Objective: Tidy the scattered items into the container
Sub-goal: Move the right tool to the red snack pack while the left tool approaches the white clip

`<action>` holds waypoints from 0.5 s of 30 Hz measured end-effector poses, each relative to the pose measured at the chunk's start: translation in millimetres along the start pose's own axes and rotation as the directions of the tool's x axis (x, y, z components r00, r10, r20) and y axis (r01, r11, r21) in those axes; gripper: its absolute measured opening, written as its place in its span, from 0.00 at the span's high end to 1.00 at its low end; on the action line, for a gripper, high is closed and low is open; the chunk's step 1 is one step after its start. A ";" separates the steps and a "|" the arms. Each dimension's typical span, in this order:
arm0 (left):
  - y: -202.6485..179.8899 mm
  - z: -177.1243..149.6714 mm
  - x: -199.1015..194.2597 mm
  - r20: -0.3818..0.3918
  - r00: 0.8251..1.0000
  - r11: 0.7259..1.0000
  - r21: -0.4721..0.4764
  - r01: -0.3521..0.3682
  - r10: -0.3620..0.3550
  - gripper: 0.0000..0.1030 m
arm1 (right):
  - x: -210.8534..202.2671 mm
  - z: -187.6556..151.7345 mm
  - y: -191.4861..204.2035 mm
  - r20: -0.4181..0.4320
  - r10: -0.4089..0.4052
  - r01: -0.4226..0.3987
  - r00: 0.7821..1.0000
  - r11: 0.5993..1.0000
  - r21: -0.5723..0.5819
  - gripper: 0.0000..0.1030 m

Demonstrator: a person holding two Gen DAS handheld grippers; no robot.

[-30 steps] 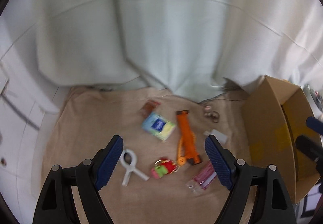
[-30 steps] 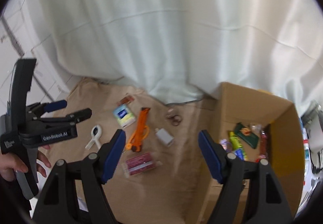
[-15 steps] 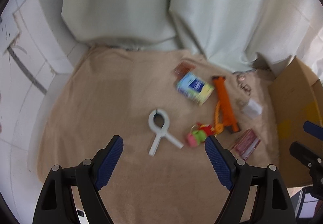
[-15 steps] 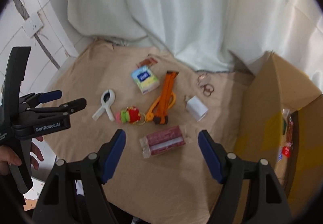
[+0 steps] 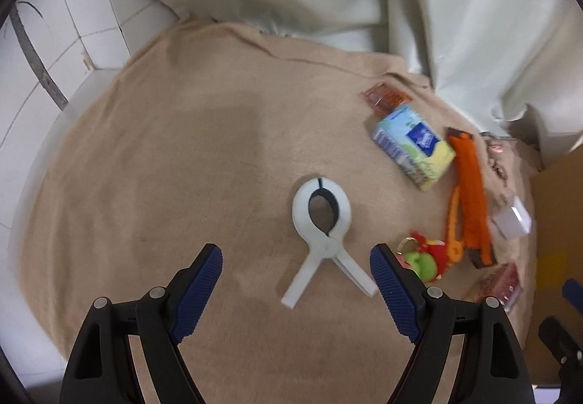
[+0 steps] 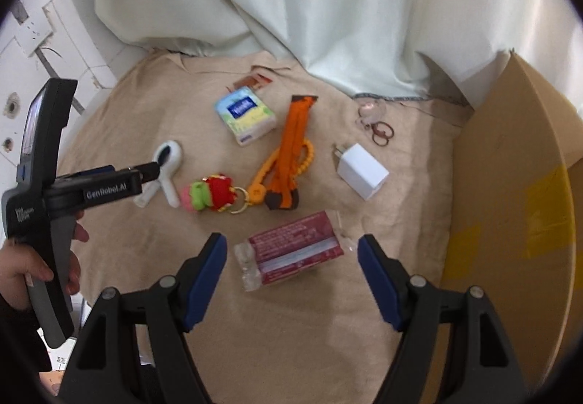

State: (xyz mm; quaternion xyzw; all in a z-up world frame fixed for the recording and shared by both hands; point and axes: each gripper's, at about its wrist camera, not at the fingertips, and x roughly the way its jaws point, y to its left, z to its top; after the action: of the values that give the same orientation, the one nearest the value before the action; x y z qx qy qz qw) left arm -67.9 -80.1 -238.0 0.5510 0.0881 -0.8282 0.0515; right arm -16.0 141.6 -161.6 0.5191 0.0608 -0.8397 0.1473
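Note:
Scattered items lie on a tan cloth (image 5: pixel 189 156). A white clamp (image 5: pixel 322 232) lies just ahead of my open left gripper (image 5: pixel 295 258), its handles between the fingers, untouched. To its right are a tissue pack (image 5: pixel 415 145), an orange utility knife (image 5: pixel 472 192), a plush keychain (image 5: pixel 422 260) and a white charger (image 5: pixel 512 222). My open right gripper (image 6: pixel 291 251) hovers over a red packet (image 6: pixel 295 251), which lies between its blue fingertips. The cardboard box (image 6: pixel 510 185) stands at the right. The left gripper (image 6: pixel 138 171) shows over the white clamp (image 6: pixel 167 156).
Key rings (image 6: pixel 379 129) and a small brown packet (image 6: pixel 251 79) lie near the white curtain (image 6: pixel 328 3) at the back. A hand (image 6: pixel 22 273) holds the left tool. A tiled wall (image 5: pixel 54 39) borders the cloth on the left.
Both grippers have tilted down and come closer to the cloth. The left one now frames the white clamp, the right one the red packet. Nothing has been taken hold of.

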 end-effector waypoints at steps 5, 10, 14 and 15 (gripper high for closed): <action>-7.2 6.6 24.9 -0.021 1.000 1.000 0.009 -0.022 0.022 0.18 | 8.6 -3.0 -6.6 -0.015 0.003 -0.003 1.000 1.000 0.015 0.24; -14.4 12.6 41.0 -0.025 0.999 0.999 0.008 -0.034 0.035 0.18 | 11.8 -2.8 -9.4 -0.017 0.008 -0.008 1.000 1.000 0.011 0.24; -18.0 13.4 45.5 -0.011 0.998 0.998 0.010 -0.063 0.063 0.18 | 15.2 -1.9 -9.5 -0.014 0.014 -0.014 1.000 1.000 0.003 0.24; -18.9 13.5 46.1 -0.010 0.998 0.998 0.015 -0.067 0.068 0.18 | 16.6 -1.7 -9.7 -0.013 0.020 -0.020 1.000 1.000 0.002 0.24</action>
State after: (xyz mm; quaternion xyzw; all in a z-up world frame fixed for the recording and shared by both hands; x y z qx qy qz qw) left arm -101.4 -63.8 -273.6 0.5585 0.0638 -0.8236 0.0751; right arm -24.5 148.2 -177.6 0.5254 0.0556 -0.8349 0.1547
